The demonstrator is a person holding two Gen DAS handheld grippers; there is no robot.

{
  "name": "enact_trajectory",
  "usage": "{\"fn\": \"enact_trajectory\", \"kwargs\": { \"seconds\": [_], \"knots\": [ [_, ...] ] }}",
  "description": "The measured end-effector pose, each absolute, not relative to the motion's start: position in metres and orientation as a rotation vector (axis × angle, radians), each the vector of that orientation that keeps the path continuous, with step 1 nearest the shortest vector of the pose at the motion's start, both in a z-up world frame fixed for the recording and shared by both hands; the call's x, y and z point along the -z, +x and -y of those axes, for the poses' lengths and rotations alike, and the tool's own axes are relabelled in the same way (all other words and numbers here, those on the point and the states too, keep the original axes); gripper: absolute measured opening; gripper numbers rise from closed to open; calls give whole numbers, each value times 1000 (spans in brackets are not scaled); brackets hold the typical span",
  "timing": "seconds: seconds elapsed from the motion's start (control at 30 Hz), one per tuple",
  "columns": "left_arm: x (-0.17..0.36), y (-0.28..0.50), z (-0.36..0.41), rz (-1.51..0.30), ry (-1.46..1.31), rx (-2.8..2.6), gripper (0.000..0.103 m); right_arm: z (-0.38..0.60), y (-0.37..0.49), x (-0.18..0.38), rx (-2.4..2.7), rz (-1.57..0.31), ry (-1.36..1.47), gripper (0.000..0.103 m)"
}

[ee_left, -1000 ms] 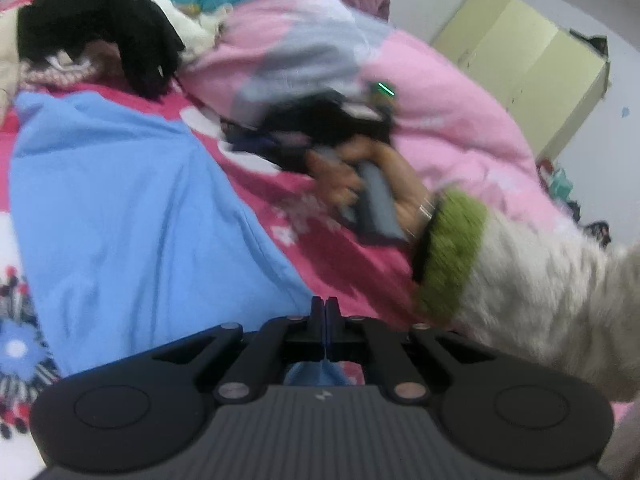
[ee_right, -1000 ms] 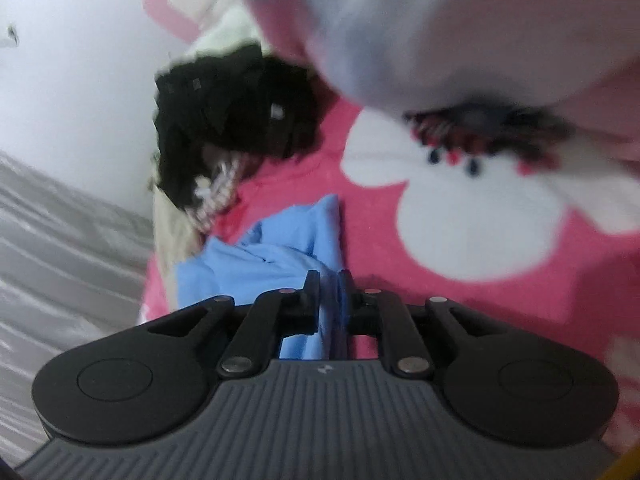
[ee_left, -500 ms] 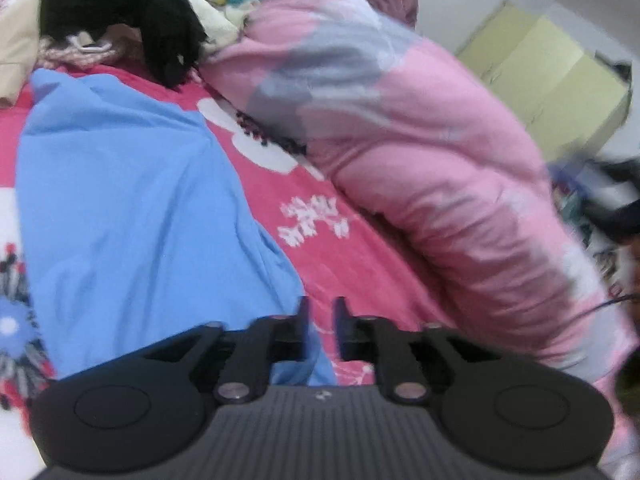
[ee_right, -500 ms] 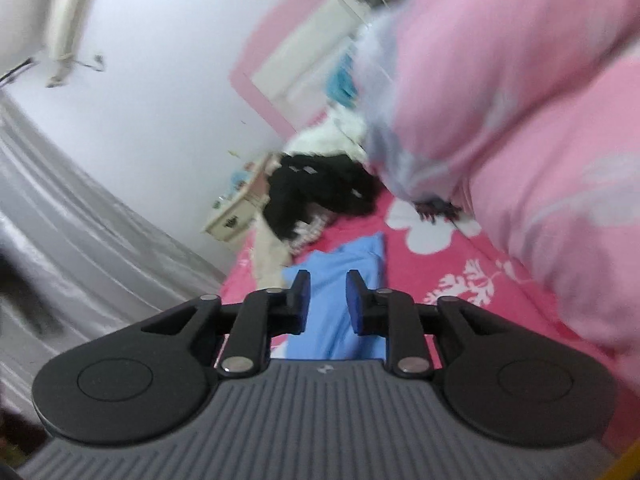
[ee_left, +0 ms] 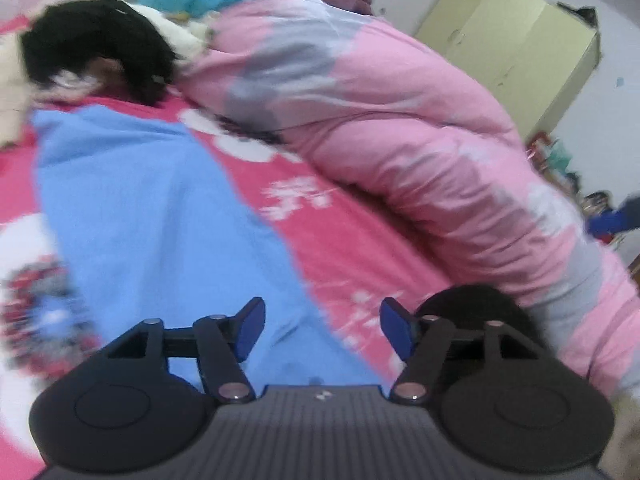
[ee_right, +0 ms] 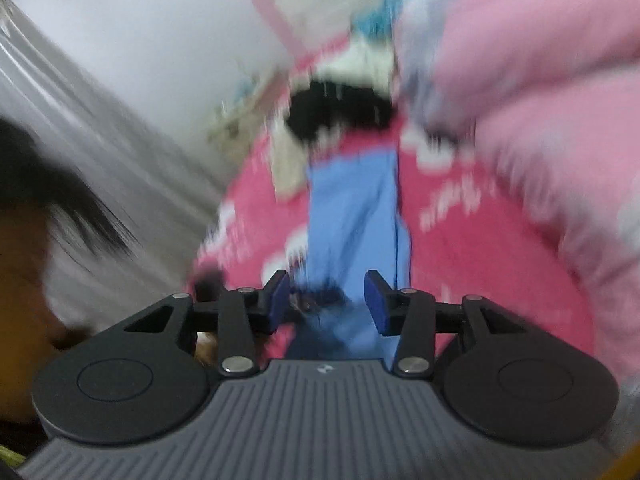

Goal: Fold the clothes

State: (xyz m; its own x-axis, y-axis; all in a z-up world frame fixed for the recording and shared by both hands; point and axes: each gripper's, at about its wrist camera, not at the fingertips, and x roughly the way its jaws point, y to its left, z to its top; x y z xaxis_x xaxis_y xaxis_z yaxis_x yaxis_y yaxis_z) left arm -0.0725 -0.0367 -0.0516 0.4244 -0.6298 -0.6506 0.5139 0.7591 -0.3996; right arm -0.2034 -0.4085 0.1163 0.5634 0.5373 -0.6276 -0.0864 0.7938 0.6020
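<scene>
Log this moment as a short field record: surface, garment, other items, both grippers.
surface: red floral bedsheet
garment: blue cloth, spread flat on the sheet
other items: pink quilt bunched beside it; black garment at the far end
left gripper: jaws opening, nothing between them
right gripper: jaws opening, nothing gripped; view blurred

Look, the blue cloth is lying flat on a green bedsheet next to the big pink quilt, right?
Not quite: the bedsheet is red-pink with white flowers, not green. The left wrist view shows it clearly. The blue cloth does lie flat on it, beside the big pink quilt.
</scene>
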Motion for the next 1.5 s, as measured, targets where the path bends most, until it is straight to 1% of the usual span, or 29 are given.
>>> {"fn": "enact_trajectory", "kwargs": {
  "seconds": [0.07, 0.13, 0.23, 0.27, 0.37, 0.47, 0.6, 0.83, 0.9, 0.97, 1.07, 1.1, 1.17, 1.23, 1.27, 1.3, 1.4, 1.5],
  "knots": [
    [51, -87, 21, -894, -114, 660, 67, 388, -188, -72, -408, -1016, 577, 41],
    [54, -102, 9, -919, -100, 619, 67, 359, -177, -37, -418, -1070, 485, 41],
    [62, -119, -2, -949, -71, 584, 65, 299, -163, 0, -458, -1092, 130, 40],
    [66, -123, -5, -954, -54, 579, 64, 286, -162, 5, -489, -1102, 98, 40],
    [77, -135, -14, -951, -6, 566, 58, 271, -139, 27, -554, -1193, 234, 39],
    [87, -137, -15, -967, 0, 556, 51, 253, -122, 39, -535, -1183, 156, 39],
    [94, -140, -14, -972, -21, 553, 44, 218, -119, 43, -649, -1118, -94, 39],
    [83, -154, -6, -934, 31, 608, 44, 169, -128, 65, -803, -976, -511, 39],
    [81, -158, 0, -927, 53, 630, 46, 162, -128, 72, -829, -959, -584, 38],
    [80, -162, 6, -922, 81, 657, 48, 157, -129, 79, -841, -936, -638, 35],
    [80, -166, 14, -905, 118, 693, 55, 154, -127, 86, -828, -922, -666, 20],
    [81, -166, 17, -901, 130, 702, 56, 155, -125, 87, -820, -924, -657, 12],
    [85, -166, 21, -898, 154, 699, 55, 159, -122, 86, -811, -932, -617, 7],
    [88, -164, 24, -887, 173, 674, 51, 164, -119, 83, -796, -923, -584, 4],
    [89, -163, 25, -881, 180, 655, 46, 166, -118, 82, -791, -919, -566, 4],
    [90, -162, 26, -874, 182, 636, 37, 168, -118, 79, -786, -916, -544, 4],
    [88, -159, 21, -860, 139, 608, 28, 177, -116, 67, -772, -903, -480, 4],
    [85, -161, 19, -847, 136, 613, 23, 196, -114, 53, -779, -919, -363, 3]
  ]
}}
